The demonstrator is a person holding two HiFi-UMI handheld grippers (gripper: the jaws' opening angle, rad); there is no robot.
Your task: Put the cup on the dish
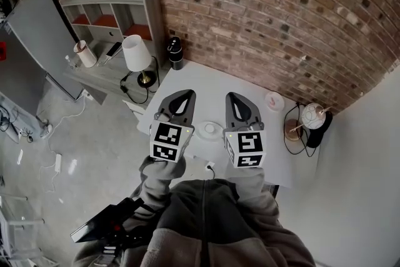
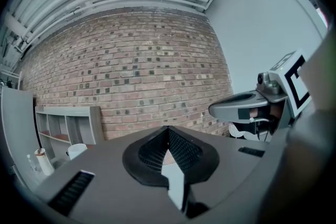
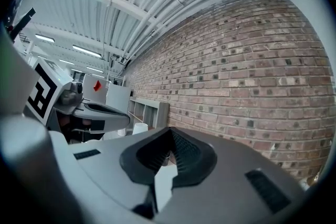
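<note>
Dish: a small white dish (image 1: 220, 132) lies on the white counter (image 1: 194, 81). Every place below is given from it.
Cup: the small white cup (image 1: 211, 127) sits on the dish and seems upright. It's too small in your head view to tell its long axis or which way any handle points.
Other container: a round pinkish bowl (image 1: 274, 100) stands beyond the dish and to its right, well apart. You can't see what it holds.
Left gripper (image 1: 185, 94): you hold it to the left of the dish, pointing about level at the brick wall (image 1: 281, 9). In the left gripper view (image 2: 168, 131) its fingers are pressed together with nothing between them.
Right gripper (image 1: 235, 95): you hold it to the right of the dish, beside the left one and aimed the same way. In the right gripper view (image 3: 170, 135) its fingers also meet at the tips, pinching nothing.
Contact: neither gripper touches the cup or the dish, which show between the two.
Lamp (image 1: 136, 53): well left of the dish, off the counter.
</note>
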